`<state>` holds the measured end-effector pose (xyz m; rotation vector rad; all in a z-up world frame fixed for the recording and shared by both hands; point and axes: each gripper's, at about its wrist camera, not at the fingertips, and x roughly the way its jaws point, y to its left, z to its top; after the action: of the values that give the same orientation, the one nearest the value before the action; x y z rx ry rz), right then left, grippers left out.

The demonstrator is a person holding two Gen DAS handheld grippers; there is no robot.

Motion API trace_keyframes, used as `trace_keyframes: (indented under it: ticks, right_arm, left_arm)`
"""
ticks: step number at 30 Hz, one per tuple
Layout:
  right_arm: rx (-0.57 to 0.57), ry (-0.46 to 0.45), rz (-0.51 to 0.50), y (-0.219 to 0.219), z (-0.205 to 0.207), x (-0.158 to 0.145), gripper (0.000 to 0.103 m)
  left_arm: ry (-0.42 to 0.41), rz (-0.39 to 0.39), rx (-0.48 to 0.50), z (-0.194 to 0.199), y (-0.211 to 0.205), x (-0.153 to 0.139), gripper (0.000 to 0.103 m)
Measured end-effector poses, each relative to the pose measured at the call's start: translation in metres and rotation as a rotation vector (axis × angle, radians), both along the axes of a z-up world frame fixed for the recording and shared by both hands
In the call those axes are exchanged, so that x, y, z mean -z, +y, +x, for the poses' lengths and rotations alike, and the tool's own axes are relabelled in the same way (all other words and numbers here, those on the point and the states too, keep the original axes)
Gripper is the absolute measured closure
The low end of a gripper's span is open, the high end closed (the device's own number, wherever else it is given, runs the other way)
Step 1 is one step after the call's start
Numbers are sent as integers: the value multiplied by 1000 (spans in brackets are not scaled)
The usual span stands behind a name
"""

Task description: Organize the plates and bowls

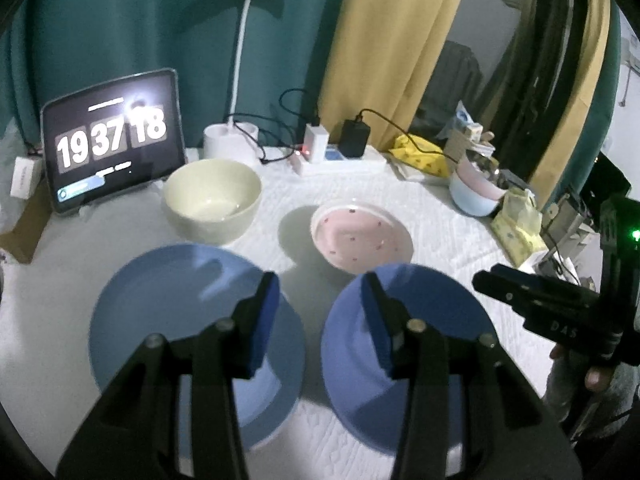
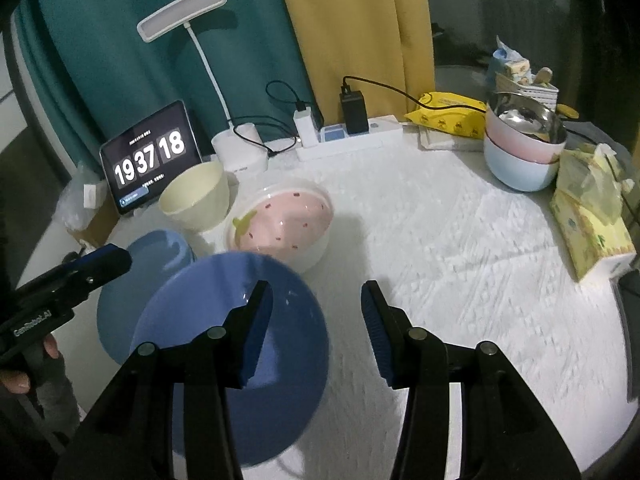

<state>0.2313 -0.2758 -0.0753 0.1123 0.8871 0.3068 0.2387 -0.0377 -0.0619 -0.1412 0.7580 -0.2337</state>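
- Both hand-held grippers hang above the white quilted desk [image 2: 460,240] with nothing between their blue pads: the left hand-held gripper [image 1: 320,320] stands spread over the gap between two plates, and the right hand-held gripper [image 2: 316,328] stands spread with its left pad over the darker plate and its right pad over bare cloth.
- In the left wrist view, a pale blue round plate [image 1: 176,312] lies at about eight o'clock, and a deeper blue round plate [image 1: 424,344] lies at about five o'clock, just beside it.
- At about eleven o'clock sits a cream deep bowl [image 1: 212,200]; at about one o'clock sits a pink shallow bowl with small red spots [image 1: 360,236], its rim near the deeper blue plate.
- In the right wrist view, at two o'clock, a stack of nested bowls [image 2: 520,160] stands: pale blue below, pink above, a shiny steel one on top.
- My judgement: the plates look like glazed ceramic, so stiff, smooth, fairly heavy and chippable. The rim edge is the only hold, pinched firmly and lifted level; the bowls are best taken by the wall at the lip.
- Readable writing: the black tablet clock [image 2: 150,160] shows "19 37 18"; the left tool's body reads "GenRobot.AI", and the right tool's body in the left view shows "DAS". Smaller lines on the tablet are too fine to read.
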Motion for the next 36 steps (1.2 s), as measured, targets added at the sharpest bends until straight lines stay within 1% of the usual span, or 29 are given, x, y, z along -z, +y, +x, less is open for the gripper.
trace_keyframes:
  ticks: [6, 10, 13, 16, 20, 23, 30, 34, 36]
  right_arm:
    - [-21, 23, 28, -1, 25, 5, 55]
    - [-32, 44, 45, -3, 43, 10, 55]
    - [-33, 73, 50, -5, 59, 17, 55]
    - [-37, 95, 39, -5, 74, 24, 55]
    - [-49, 122, 29, -6, 95, 33, 55]
    - [-64, 139, 27, -6, 107, 39, 55]
    - [-98, 179, 6, -5, 130, 56, 68]
    - [-121, 214, 29, -4, 138, 68, 70]
    - [-145, 221, 27, 0, 140, 72, 72]
  left_arm:
    - [60, -44, 38, 34, -3, 4, 59]
    - [96, -49, 44, 55, -5, 9, 59]
    - [142, -58, 52, 71, -6, 15, 59]
    - [186, -34, 62, 88, -10, 23, 59]
    - [217, 6, 80, 105, -14, 30, 59]
    - [263, 27, 104, 121, -19, 39, 59]
    - [342, 88, 161, 145, -35, 58, 59]
    - [373, 101, 181, 151, -40, 68, 60]
    - [375, 108, 195, 153, -42, 71, 60]
